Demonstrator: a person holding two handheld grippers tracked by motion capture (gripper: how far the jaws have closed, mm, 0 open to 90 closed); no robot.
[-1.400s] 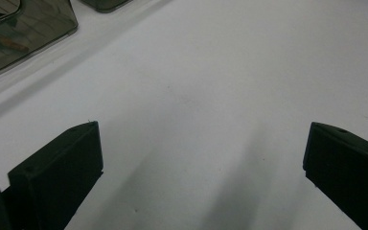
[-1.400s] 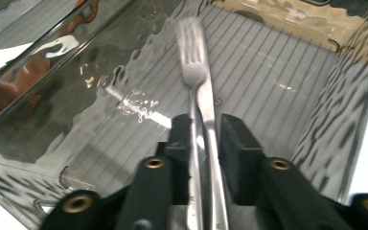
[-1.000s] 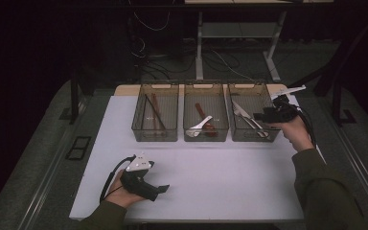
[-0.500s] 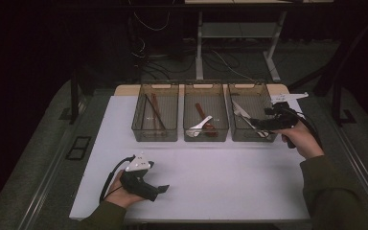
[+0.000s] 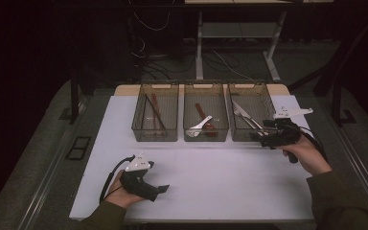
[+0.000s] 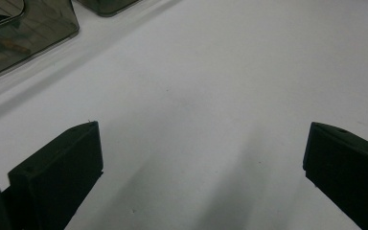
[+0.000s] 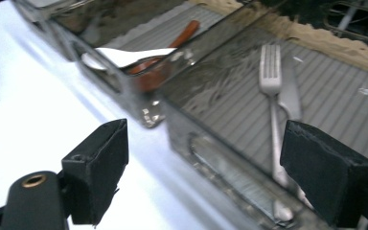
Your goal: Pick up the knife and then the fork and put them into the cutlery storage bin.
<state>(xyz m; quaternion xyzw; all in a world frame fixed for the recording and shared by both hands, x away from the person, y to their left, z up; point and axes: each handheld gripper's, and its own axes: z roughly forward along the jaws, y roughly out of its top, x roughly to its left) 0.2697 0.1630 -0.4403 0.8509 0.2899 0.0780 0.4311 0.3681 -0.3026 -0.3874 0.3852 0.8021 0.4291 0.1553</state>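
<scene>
The right gripper (image 5: 263, 136) hangs at the near wall of the rightmost smoky clear plastic bin (image 5: 254, 91). Its jaws have just been opening and now stand spread wide with nothing between them. In that bin lie a silver metal fork (image 7: 271, 91) and another silver utensil just beside it. The middle smoky bin (image 5: 206, 87) holds a white plastic spoon (image 5: 199, 126) across a reddish-brown wooden spoon (image 5: 202, 112). The left gripper (image 5: 162, 190) rests low over the white tabletop (image 5: 211, 177), well apart from the bins, jaws spread and empty.
</scene>
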